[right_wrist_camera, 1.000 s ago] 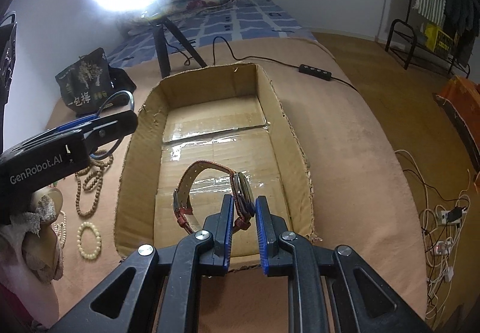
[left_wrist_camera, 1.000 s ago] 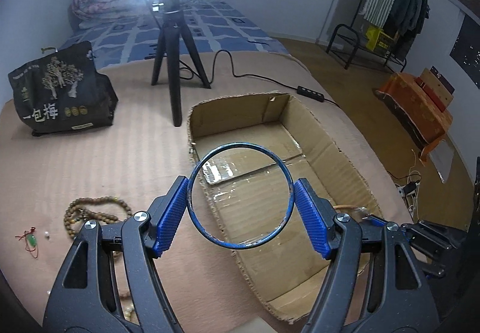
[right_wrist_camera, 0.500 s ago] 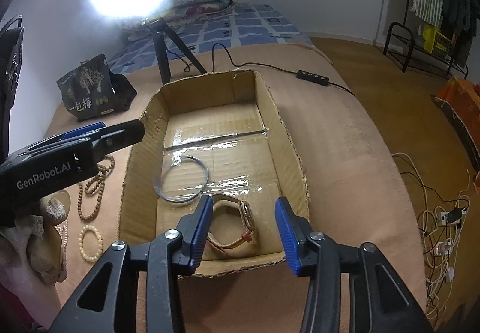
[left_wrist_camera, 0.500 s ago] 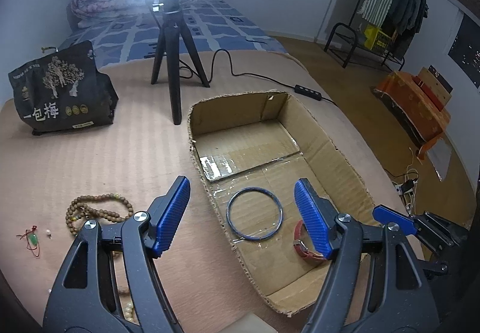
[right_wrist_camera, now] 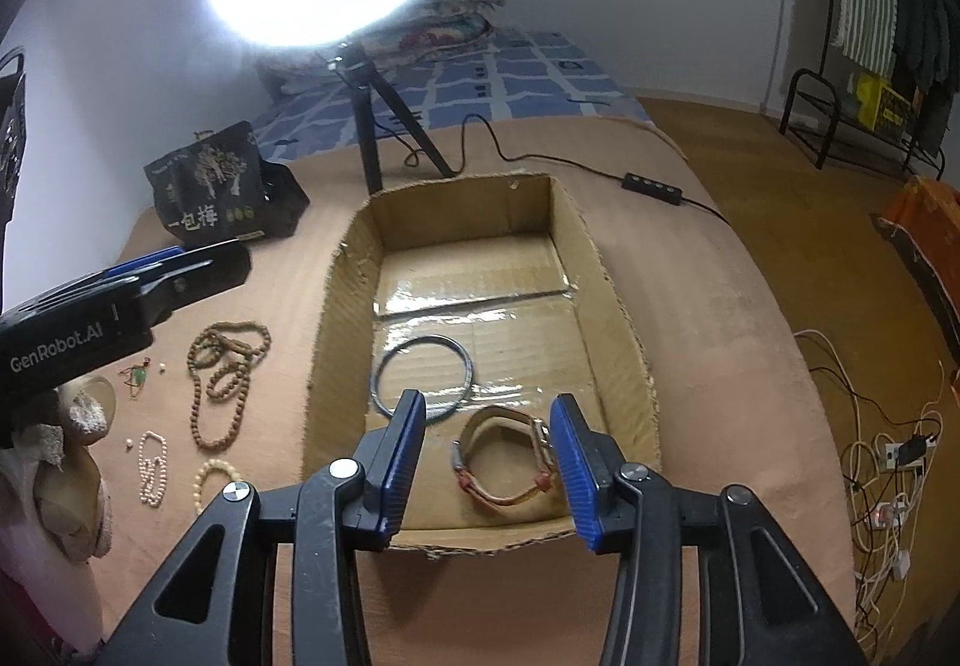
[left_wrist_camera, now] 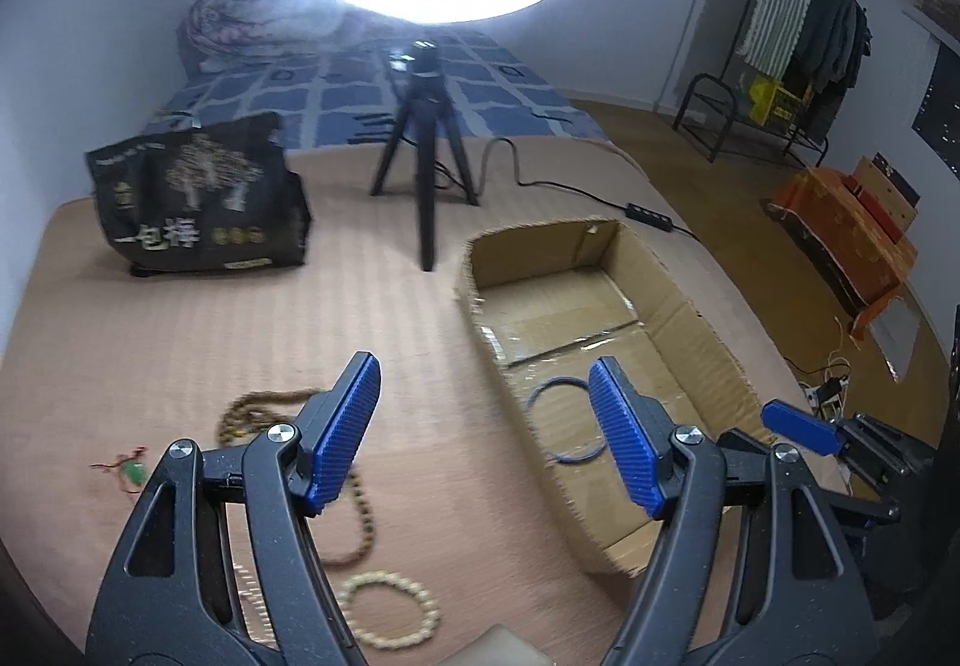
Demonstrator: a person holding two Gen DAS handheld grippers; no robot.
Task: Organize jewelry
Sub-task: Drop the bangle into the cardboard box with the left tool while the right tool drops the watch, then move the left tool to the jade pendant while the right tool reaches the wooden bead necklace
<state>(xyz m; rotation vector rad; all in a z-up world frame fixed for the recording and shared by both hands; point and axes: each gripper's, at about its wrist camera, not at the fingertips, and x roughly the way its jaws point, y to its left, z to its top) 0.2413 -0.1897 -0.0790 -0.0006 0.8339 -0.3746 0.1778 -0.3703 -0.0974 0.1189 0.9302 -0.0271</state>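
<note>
A blue bangle (left_wrist_camera: 564, 420) (right_wrist_camera: 420, 375) lies flat on the floor of the cardboard box (left_wrist_camera: 690, 318) (right_wrist_camera: 336, 354). A brown-strapped watch (right_wrist_camera: 510, 462) rests beside it, near the box's front wall. My right gripper (right_wrist_camera: 486, 405) hovers above the watch; its jaws are opening and the pads touch nothing. My left gripper (left_wrist_camera: 483, 372) stands open and empty over the tan cover, left of the box. A wooden bead necklace (left_wrist_camera: 252, 408) (right_wrist_camera: 225, 372), a cream bead bracelet (left_wrist_camera: 390, 606) (right_wrist_camera: 210, 477), a pearl strand (right_wrist_camera: 153, 465) and a red-stringed green pendant (left_wrist_camera: 129, 471) lie on the cover.
A black printed bag (left_wrist_camera: 198, 198) and a ring-light tripod (left_wrist_camera: 423, 174) stand behind the box. A cable with a switch block (right_wrist_camera: 651, 186) runs along the far right of the cover. Cloth-covered fingers (right_wrist_camera: 60, 456) hold the left gripper. Floor cables lie at the right.
The left gripper let go of the blue bangle, which now lies in the box, and moved left and up. The right gripper opened, left the watch in the box and rose slightly.
</note>
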